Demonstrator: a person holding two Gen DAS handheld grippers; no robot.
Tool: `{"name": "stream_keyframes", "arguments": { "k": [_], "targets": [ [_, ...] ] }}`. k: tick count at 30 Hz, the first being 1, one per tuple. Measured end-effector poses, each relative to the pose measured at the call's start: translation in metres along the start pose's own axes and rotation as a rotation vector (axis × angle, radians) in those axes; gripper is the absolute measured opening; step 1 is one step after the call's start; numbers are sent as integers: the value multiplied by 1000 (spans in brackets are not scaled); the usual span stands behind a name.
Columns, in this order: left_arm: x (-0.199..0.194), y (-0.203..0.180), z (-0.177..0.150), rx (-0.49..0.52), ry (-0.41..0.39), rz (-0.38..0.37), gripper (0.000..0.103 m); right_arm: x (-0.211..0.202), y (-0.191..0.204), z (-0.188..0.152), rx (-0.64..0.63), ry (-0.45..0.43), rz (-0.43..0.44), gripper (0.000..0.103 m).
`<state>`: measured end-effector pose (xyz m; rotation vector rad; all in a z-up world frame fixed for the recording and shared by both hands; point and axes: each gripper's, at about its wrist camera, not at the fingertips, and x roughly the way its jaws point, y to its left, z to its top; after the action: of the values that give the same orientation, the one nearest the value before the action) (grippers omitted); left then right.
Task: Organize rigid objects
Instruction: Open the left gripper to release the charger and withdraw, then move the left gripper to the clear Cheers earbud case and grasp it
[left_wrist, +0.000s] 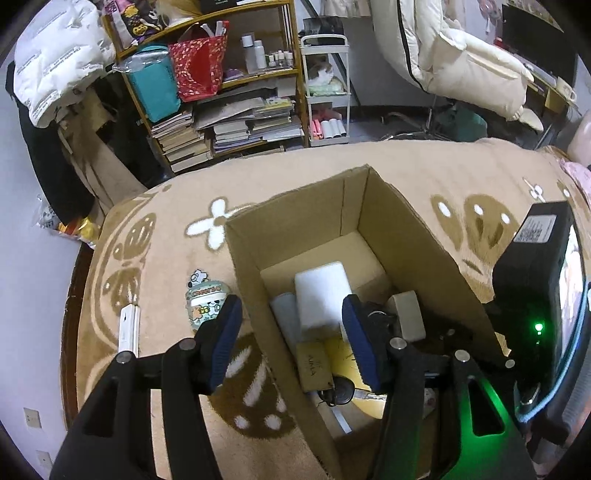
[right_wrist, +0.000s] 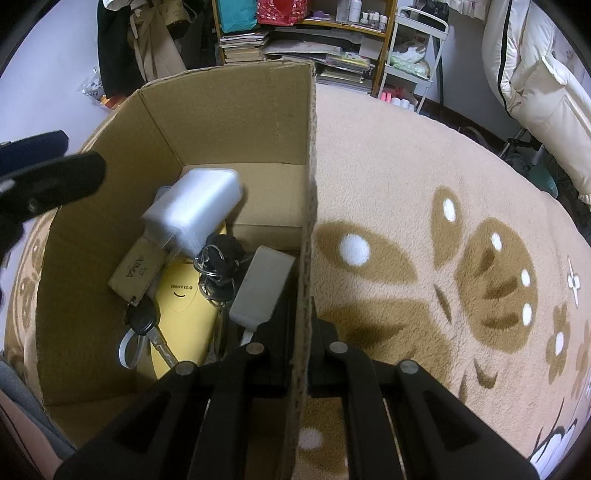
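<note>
A cardboard box (left_wrist: 406, 229) stands open on the patterned blanket. In it lie a white plastic case (left_wrist: 321, 295), a tan AIMA tag (left_wrist: 314, 365), keys (right_wrist: 218, 266), a yellow item (right_wrist: 184, 295) and a grey block (left_wrist: 408, 314). My left gripper (left_wrist: 291, 339) is open and empty, its fingers straddling the box's left wall. A decorated small case (left_wrist: 202, 304) and a white slim device (left_wrist: 128, 326) lie on the blanket left of the box. My right gripper (right_wrist: 301, 325) is shut on the box's right wall (right_wrist: 308, 221).
The blanket (right_wrist: 424, 221) extends right of the box. A shelf of books and bags (left_wrist: 229, 92) and a white cart (left_wrist: 327, 92) stand behind. A cream padded chair (left_wrist: 461, 55) is at the back right. The right gripper's body (left_wrist: 535, 288) sits by the box.
</note>
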<state>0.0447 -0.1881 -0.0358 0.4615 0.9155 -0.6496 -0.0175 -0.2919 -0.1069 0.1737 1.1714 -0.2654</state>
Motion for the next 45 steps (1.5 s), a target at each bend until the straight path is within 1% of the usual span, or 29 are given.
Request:
{"name": "stream_keyframes", "arguments": {
  "k": [1, 2, 5, 6, 8, 10, 13, 16, 18, 22, 25, 28, 36, 39, 41, 43, 45],
  "targets": [
    [-2, 2, 1, -2, 0, 5, 62, 0, 0, 0, 0, 0, 0, 7],
    [-3, 4, 1, 0, -6, 10, 71, -1, 1, -1, 1, 0, -2, 7],
    [-10, 11, 2, 6, -38, 42, 84, 0, 2, 0, 0, 1, -2, 7],
    [-12, 14, 3, 5, -45, 50, 87, 0, 2, 0, -1, 1, -1, 7],
    [-15, 23, 5, -14, -65, 72, 96, 0, 2, 0, -1, 1, -1, 7],
    [-17, 35, 6, -43, -81, 90, 97, 0, 2, 0, -1, 1, -2, 7],
    [-16, 53, 9, -91, -75, 94, 97, 0, 2, 0, 0, 1, -2, 7],
    [-13, 70, 7, -111, -87, 111, 97, 0, 2, 0, -2, 1, -4, 7],
    [-7, 82, 6, -119, -78, 129, 97, 0, 2, 0, 1, 1, -1, 7],
    [6, 106, 1, -181, -58, 131, 97, -1, 3, 0, -1, 1, -2, 7],
    [18, 118, -3, -203, -41, 133, 97, -1, 2, 0, -1, 0, -2, 7],
    [30, 124, -5, -225, -13, 124, 97, -1, 3, 0, -2, 0, -2, 7],
    [66, 128, -16, -227, 28, 73, 97, -2, 4, -1, -3, 1, 0, 7],
    [76, 129, -18, -221, 32, 79, 97, -2, 4, -1, -4, 1, -1, 7],
    [83, 131, -18, -225, 41, 52, 97, -2, 4, -1, -5, 1, 0, 7],
    [89, 129, -18, -212, 45, 70, 97, -2, 4, -1, -4, 1, 1, 7],
    [96, 128, -20, -197, 60, 60, 97, -2, 6, 0, -5, 1, 2, 7]
  ]
}}
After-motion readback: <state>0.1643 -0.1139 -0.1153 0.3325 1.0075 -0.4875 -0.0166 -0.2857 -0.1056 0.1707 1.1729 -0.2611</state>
